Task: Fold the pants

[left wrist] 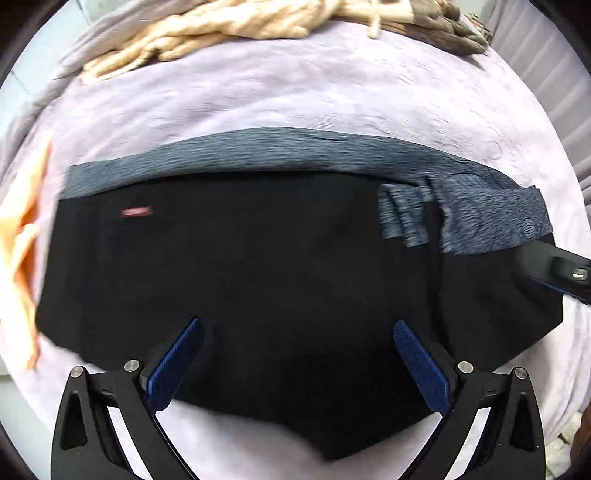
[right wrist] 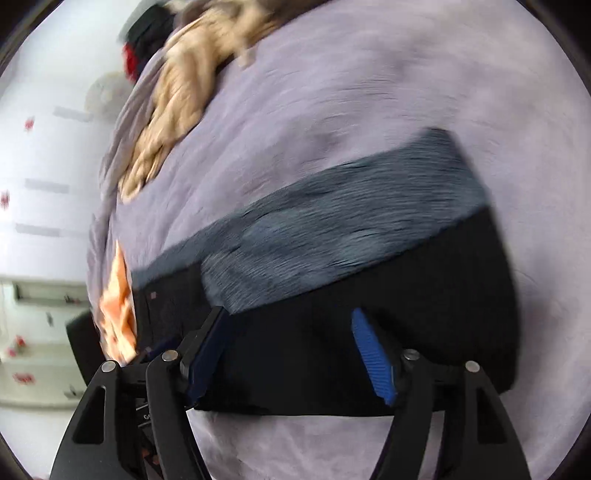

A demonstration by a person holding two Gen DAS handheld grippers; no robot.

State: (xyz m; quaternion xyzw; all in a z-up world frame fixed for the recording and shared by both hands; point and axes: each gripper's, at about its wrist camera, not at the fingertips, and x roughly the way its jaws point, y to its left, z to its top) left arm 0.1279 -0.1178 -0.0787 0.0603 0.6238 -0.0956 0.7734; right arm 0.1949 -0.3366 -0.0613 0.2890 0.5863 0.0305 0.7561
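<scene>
Pants black, folded, flat on lilac bedcover — grey-blue garment beneath. Left gripper and right gripper both spread wide — nothing held. Beige clothes pile well apart.

pants on bedspread | clothes heap behind

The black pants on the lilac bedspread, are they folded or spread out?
Folded: the black pants form a compact block with their grey inner side showing along one edge.
</scene>
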